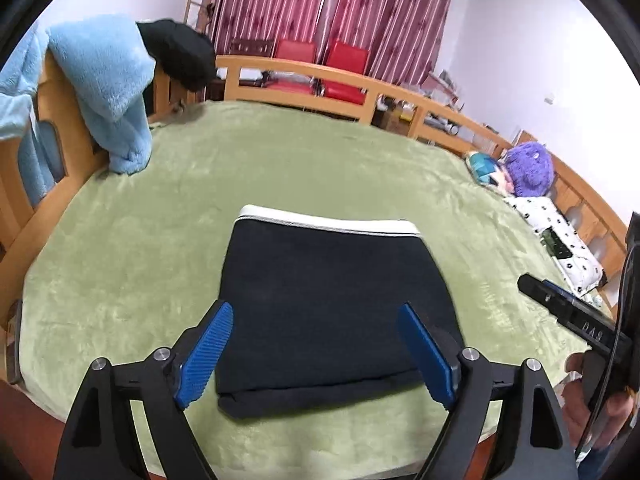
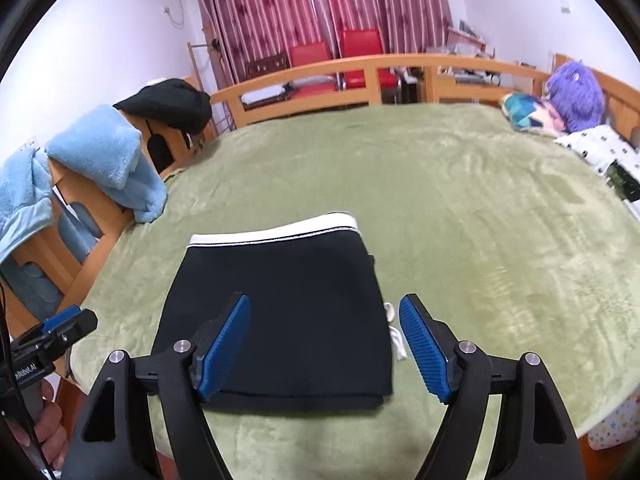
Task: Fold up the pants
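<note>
Left hand-held gripper: the black left hand-held gripper with ribbed blue pads [image 1: 314, 354] stands wide, nothing between its fingers; it hangs above the near half of the garment, pointing down toward 12 o'clock.
Right hand-held gripper: the matching black-and-blue right hand-held gripper [image 2: 325, 346] is also spread wide and empty, above the garment's right edge.
Why held so: both sets of jaws are clear of the cloth, which I judge to mean the fold is laid down and released.
Pants, place: the dark navy knit pants with a white waistband [image 1: 320, 312] lie on the green plush bed cover [image 1: 280, 168], near the bed's 6 o'clock edge, just ahead of both tools.
Pants, look: folded into a compact, roughly rectangular stack; waistband at the 12 o'clock end, a doubled fold edge at 6 o'clock; the top layer is flat and smooth.
Loose detail: a white drawstring [image 2: 394, 330] pokes out at the 3 o'clock side in the right wrist view.
Why placed so: squared edges and a central, open spot suggest the fold is complete or nearly so.
Surroundings: a light blue fleece blanket [image 1: 108, 88] drapes over the wooden bed rail [image 1: 304, 70] at 10 o'clock, well apart from the pants.
</note>
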`<state>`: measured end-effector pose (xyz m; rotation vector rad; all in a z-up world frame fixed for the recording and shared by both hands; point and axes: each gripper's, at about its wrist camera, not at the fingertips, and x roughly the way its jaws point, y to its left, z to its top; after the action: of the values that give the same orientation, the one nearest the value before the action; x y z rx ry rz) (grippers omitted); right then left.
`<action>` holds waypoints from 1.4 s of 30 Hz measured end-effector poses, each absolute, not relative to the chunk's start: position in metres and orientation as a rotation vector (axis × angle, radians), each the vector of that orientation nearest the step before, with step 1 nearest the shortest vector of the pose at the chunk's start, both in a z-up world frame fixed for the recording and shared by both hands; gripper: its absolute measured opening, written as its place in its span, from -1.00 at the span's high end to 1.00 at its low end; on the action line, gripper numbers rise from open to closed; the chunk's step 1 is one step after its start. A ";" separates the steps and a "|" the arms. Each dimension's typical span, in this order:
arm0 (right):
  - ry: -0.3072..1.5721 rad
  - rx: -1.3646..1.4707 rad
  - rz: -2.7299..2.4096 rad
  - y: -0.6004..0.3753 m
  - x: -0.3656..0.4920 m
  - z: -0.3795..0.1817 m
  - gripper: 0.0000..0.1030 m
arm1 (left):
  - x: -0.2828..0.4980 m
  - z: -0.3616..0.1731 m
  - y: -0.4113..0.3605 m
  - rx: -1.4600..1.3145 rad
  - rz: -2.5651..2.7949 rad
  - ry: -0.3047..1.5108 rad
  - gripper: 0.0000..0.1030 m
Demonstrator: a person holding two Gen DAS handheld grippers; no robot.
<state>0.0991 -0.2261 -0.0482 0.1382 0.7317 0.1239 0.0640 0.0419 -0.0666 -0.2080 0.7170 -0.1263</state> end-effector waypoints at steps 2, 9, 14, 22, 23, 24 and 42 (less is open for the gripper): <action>0.716 0.118 0.102 -0.229 0.081 -0.043 -0.48 | 0.052 -0.061 0.035 -0.187 -0.119 0.689 -0.74; 0.645 0.095 0.019 -0.246 0.035 -0.032 -0.97 | 0.017 -0.046 0.012 -0.136 -0.099 0.664 -0.86; 0.646 0.093 -0.035 -0.257 0.020 -0.028 -0.99 | 0.003 -0.037 -0.003 -0.068 -0.034 0.635 -0.98; 0.643 0.090 -0.026 -0.256 0.008 -0.027 -0.99 | -0.010 -0.027 -0.005 -0.087 -0.056 0.610 -0.98; 0.644 0.091 -0.025 -0.256 0.009 -0.028 -0.99 | -0.010 -0.027 -0.005 -0.094 -0.058 0.609 -0.98; 0.643 0.095 -0.022 -0.256 0.007 -0.027 -0.99 | -0.010 -0.027 -0.004 -0.099 -0.062 0.610 -0.98; 0.630 0.111 -0.045 -0.264 -0.001 -0.019 -0.99 | -0.014 -0.025 -0.016 -0.089 -0.082 0.614 -0.98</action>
<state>-0.0013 -0.2641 -0.0189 0.1110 0.6301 -0.0455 -0.0135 -0.0159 -0.0245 -0.0885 0.6135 -0.0823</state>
